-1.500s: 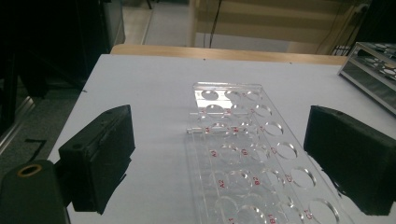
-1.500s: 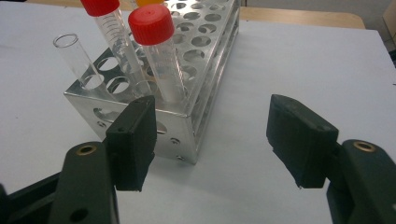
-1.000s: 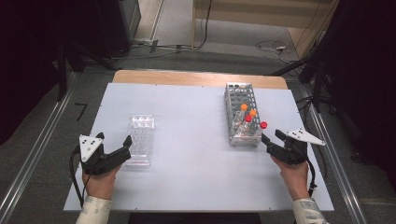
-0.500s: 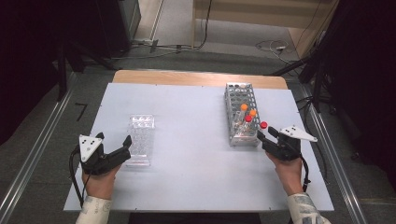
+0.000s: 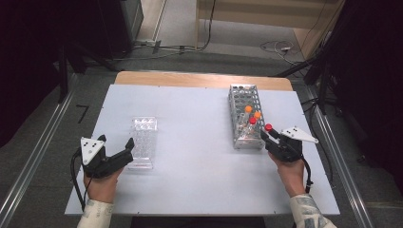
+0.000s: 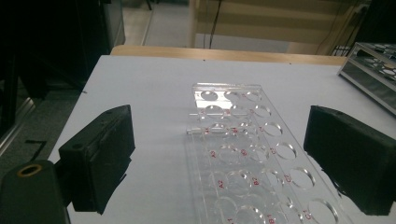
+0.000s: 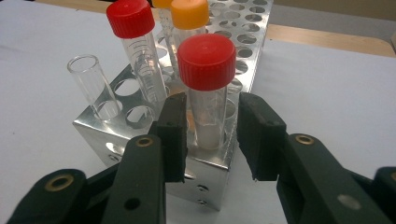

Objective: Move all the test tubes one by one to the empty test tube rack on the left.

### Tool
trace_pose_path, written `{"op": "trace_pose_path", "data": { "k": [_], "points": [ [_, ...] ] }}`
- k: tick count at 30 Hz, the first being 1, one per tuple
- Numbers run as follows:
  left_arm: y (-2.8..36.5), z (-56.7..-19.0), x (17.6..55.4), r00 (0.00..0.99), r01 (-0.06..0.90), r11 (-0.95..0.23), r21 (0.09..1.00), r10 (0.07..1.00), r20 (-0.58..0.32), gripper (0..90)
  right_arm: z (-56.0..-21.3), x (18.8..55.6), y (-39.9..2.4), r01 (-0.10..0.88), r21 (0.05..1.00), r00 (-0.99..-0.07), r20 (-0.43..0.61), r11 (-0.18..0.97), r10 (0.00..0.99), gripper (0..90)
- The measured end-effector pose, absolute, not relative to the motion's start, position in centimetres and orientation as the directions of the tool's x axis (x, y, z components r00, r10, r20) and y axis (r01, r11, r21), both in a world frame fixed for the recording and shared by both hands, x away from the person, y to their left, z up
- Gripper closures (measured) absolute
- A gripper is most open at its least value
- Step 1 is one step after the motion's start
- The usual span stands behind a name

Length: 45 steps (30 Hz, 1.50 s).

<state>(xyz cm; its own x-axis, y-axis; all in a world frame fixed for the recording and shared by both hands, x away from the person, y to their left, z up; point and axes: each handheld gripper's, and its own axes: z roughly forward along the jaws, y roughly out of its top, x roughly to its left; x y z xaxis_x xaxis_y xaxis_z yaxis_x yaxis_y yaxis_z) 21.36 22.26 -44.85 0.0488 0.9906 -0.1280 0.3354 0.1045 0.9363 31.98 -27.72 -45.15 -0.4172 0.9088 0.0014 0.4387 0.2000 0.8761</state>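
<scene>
With the right gripper [image 7: 210,135] fingers just closing around the red-capped tube [image 7: 208,93] but not yet pressing, an off-centre squeeze could tip it in the rack [image 7: 140,126].

Right tongs [image 5: 267,137] moved slightly toward the upper left in the high view, from just right of the metal rack [image 5: 246,115] up to its near right corner. Jaws have just been closing; now one sits on each side of the red-capped tube [image 7: 206,88] at that corner in the right gripper view. Left jaw is at or nearly on the tube, a small gap remains on the right. Tube not clamped yet.
</scene>
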Motion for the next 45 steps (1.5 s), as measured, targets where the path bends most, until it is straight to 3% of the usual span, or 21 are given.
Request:
{"op": "trace_pose_path", "data": {
  "k": [12,45],
  "points": [
    [22.3,-44.9,21.4,0.051,0.343,0.102,0.934,0.991,-0.127,9.2,-45.2,32.1,-27.3,0.435,0.875,-0.416,-0.013,0.212,0.909,70.9],
    [22.0,-44.7,21.3,0.065,0.338,0.087,0.937,0.991,-0.116,9.2,-40.5,30.0,-28.2,0.347,0.927,-0.405,0.013,0.14,0.914,71.6]
  ]
}}
